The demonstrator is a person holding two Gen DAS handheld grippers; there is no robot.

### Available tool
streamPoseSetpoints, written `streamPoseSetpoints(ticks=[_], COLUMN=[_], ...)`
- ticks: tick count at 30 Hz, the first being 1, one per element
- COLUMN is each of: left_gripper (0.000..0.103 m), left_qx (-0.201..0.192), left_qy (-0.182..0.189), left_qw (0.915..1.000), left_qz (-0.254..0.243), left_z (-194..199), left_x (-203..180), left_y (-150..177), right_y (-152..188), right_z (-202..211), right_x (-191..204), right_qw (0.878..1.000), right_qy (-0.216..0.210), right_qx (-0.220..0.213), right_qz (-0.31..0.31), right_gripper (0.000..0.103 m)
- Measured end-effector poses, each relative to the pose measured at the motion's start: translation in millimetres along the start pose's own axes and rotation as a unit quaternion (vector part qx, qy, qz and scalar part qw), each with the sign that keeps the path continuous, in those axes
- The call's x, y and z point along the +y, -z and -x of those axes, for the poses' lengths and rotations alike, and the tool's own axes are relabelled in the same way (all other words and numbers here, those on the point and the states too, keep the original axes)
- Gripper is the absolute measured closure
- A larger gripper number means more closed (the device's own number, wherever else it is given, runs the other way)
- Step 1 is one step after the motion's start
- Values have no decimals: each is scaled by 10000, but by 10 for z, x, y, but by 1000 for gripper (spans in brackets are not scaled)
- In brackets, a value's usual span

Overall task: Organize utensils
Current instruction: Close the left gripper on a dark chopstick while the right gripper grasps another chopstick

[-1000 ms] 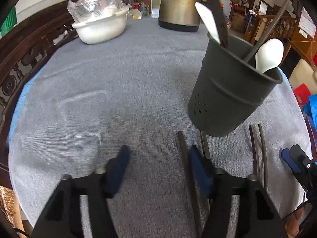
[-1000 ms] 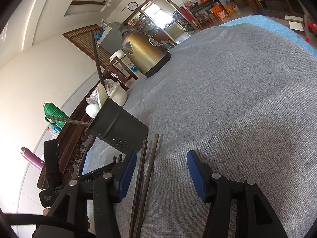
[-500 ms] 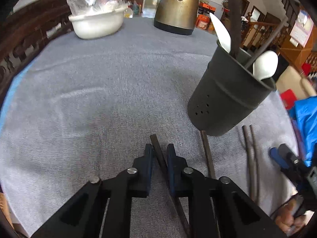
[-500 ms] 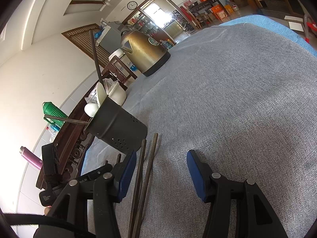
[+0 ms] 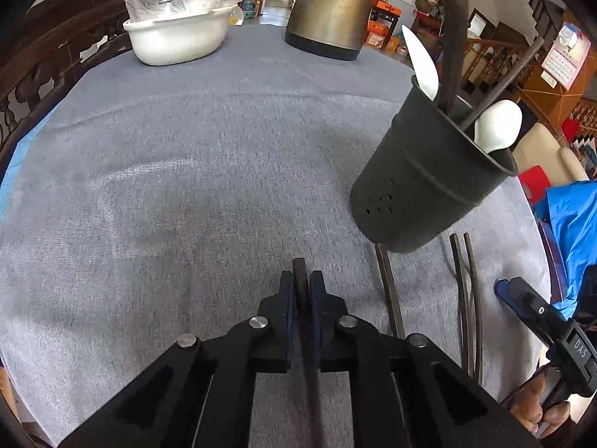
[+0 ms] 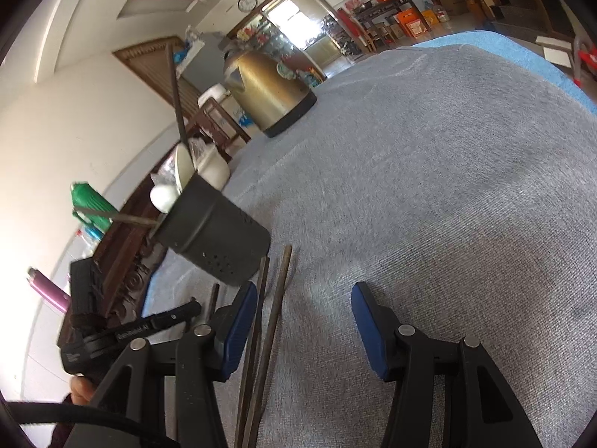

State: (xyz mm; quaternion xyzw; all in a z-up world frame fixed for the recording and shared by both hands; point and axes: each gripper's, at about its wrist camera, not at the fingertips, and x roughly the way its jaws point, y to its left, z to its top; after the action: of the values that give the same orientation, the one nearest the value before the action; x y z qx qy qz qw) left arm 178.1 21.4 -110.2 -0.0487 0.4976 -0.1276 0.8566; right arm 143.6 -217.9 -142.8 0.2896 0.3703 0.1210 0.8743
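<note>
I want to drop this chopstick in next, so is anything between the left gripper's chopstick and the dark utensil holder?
Nothing visible does. The left gripper is shut on the chopstick, and only bare grey cloth lies between it and the utensil holder, whose mouth already holds spoons and chopsticks.

Lower end of gripped chopstick (image 5: 299, 272) behind the left gripper (image 5: 300, 291).

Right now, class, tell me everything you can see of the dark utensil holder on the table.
The holder is a dark, matte round cup, wider at the rim, with a raised band near the top and small holes low on its wall. It looks like metal or plastic. It stands upright on the grey cloth. Inside are two white spoons and dark chopsticks. More chopsticks lie by its base.
</note>
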Motion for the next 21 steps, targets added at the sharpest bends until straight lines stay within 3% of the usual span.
streamPoseSetpoints(ticks=[3,8,9,10,11,21], left_gripper=[96,95,95,95,95,94], left_qx=[55,401,487,585,667,1298], left_qy=[-44,-218,-252,-290,-306,-155], left_qw=[9999,9988,9983,9977,9972,9913], left_qz=[-118,-192,-193,-166,-138,138], left_z=[60,79,82,87,96,0], left_x=[-12,50,64,85,108,311], left_y=[29,28,7,-16,-35,-244], right_y=[-13,-255,-330,-379,-446,-648], right_z=[-26,-123,-157,-190,-259,-778], right_x=[230,485,533,570,608,543], right_qw=[9981,9932,9917,9901,9865,9616], right_qy=[314,747,836,918,1079,1781], right_qx=[226,655,746,831,1005,2062], right_qz=[488,607,629,660,711,343], right_gripper=[47,47,51,64,68,75])
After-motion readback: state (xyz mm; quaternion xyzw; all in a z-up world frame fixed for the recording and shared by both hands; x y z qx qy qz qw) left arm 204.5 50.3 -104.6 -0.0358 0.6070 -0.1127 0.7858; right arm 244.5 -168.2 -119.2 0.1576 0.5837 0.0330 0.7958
